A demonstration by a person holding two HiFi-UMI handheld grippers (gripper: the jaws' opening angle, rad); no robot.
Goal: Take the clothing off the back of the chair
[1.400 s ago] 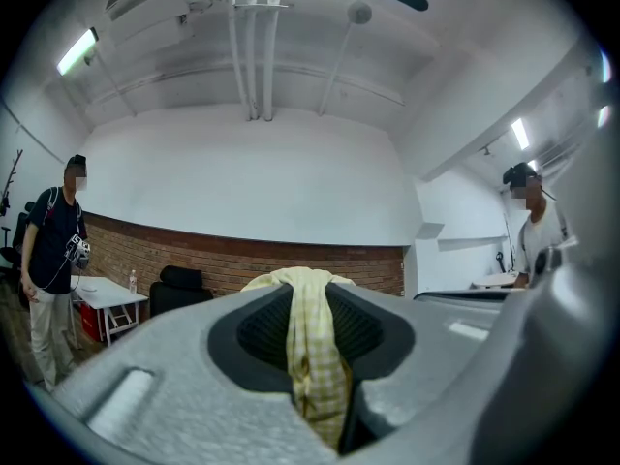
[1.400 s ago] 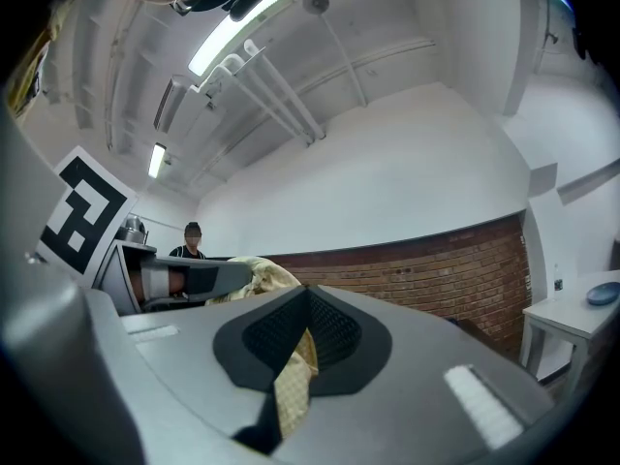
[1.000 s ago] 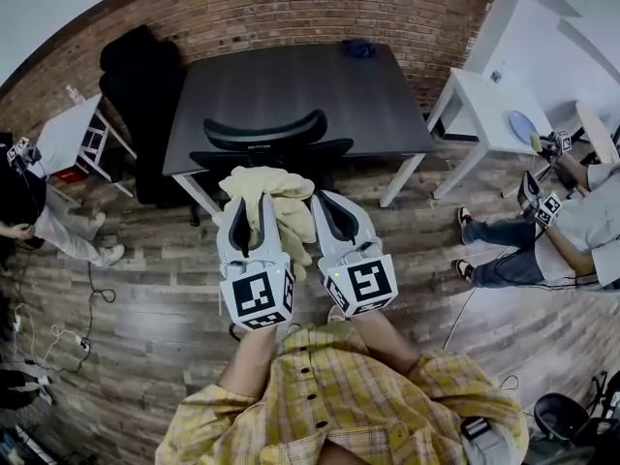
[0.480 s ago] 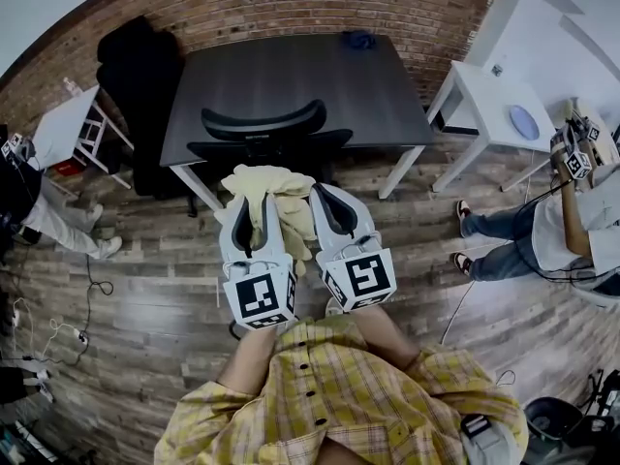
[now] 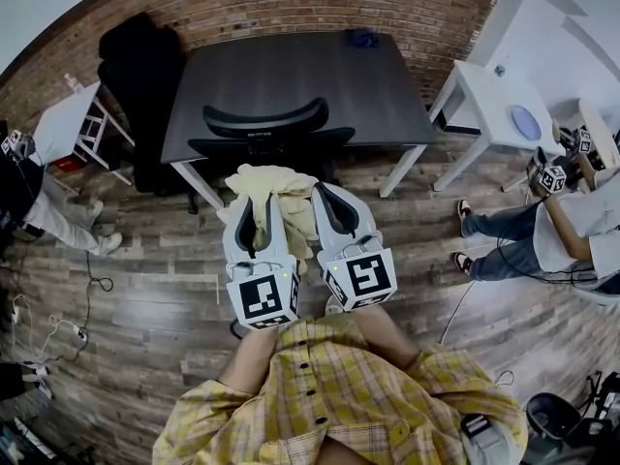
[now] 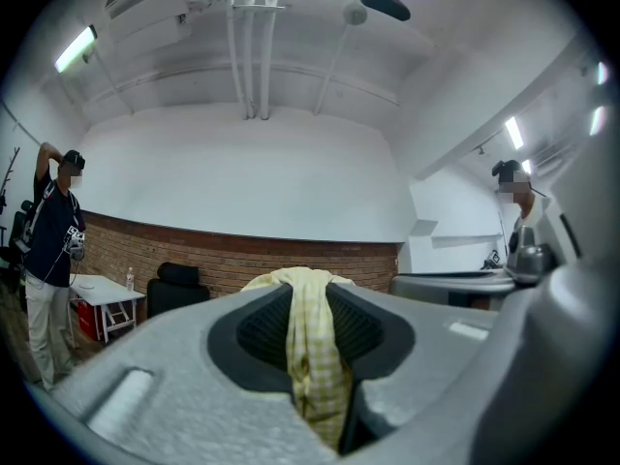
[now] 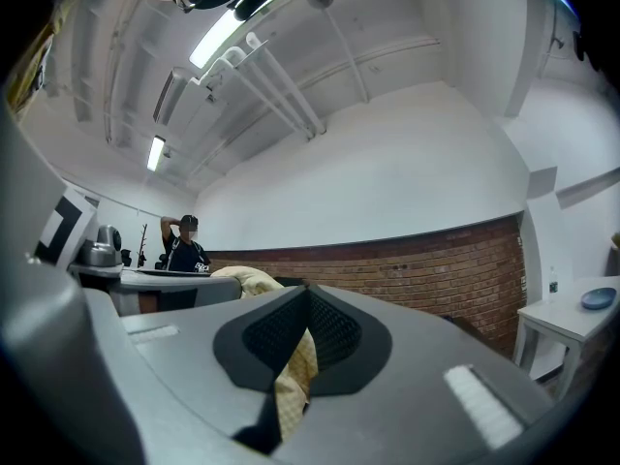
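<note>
A pale yellow checked garment [image 5: 283,201] hangs bunched between my two grippers, held up in the air just in front of the black office chair [image 5: 266,134]. My left gripper [image 5: 254,204] is shut on a fold of the garment [image 6: 312,356], which runs up between its black pads. My right gripper [image 5: 325,200] is shut on another fold of the same garment [image 7: 295,376]. Both grippers point level, side by side, ahead of the person's yellow plaid shirt. The chair's curved back shows bare black.
A dark table [image 5: 295,80] stands behind the chair against a brick wall. A black armchair [image 5: 140,76] is at the left, white tables [image 5: 489,100] at the right. People stand or sit at the far left [image 5: 29,201] and right [image 5: 572,231]. Wood floor lies all round.
Both grippers and the garment have stayed nearly where they were. The person at the right has shifted the grippers they hold.
</note>
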